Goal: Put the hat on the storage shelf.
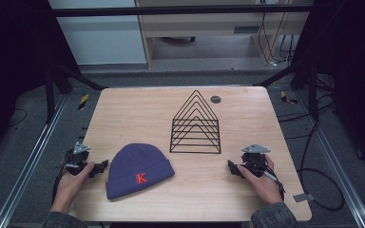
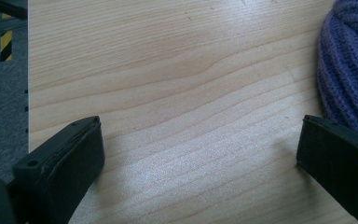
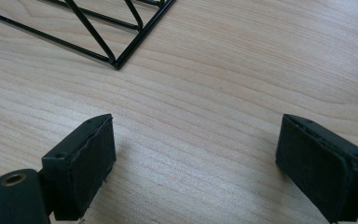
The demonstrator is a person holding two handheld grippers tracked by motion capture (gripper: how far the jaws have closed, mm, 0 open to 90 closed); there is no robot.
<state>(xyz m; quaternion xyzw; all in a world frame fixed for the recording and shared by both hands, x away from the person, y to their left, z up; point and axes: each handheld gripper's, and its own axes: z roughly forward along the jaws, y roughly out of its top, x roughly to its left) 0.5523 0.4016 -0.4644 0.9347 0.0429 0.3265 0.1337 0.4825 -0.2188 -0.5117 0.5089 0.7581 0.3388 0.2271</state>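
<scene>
A purple knitted beanie [image 1: 139, 171] with a red letter K lies flat near the table's front, left of centre. Behind it to the right stands a black wire rack [image 1: 196, 126] with triangular hoops. My left gripper [image 1: 100, 167], held in a hand, rests just left of the beanie, and in the left gripper view its jaws stand wide apart over bare wood, the beanie [image 2: 349, 65] beside the right jaw. My right gripper [image 1: 232, 167] lies at the front right, open, with a corner of the rack [image 3: 116, 60] ahead of it.
The wooden table [image 1: 138, 114] has a small dark round disc [image 1: 216, 99] near its far edge. Metal frame rails and cables run along the floor on both sides. A yellow-black striped marker [image 1: 83, 101] lies on the floor off the table's left corner.
</scene>
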